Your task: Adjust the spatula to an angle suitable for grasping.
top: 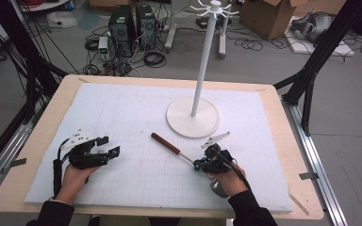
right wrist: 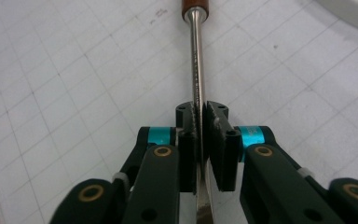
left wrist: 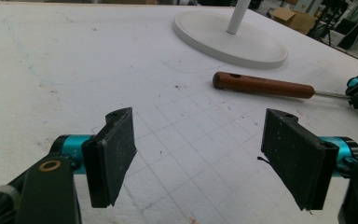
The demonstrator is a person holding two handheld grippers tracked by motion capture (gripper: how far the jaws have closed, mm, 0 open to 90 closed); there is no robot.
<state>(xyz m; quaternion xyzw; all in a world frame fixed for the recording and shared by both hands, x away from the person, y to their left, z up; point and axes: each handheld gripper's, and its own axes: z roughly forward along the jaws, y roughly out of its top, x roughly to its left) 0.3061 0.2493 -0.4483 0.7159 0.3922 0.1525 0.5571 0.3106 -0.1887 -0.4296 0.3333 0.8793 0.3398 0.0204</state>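
The surface [top: 37, 160] with its white gridded mat [top: 136, 117] takes most of the high view, and the white stand [top: 193, 117] with hooks on top is at the upper middle of the frame, with nothing hanging on it that I can see. The tool with the brown wooden handle [top: 166, 143] lies flat on the mat in the centre, just below and left of the stand's round base.

My right claw [top: 199, 164], at the lower right of the frame, has its jaws nearly together around the thin metal shaft; in the right gripper view a small gap shows on one side, so the hold looks loose or not yet firm. My left claw [top: 109, 146], at the lower left, stands wide open and holds nothing.

I judge the work is at its beginning: the tool is reached but not lifted.
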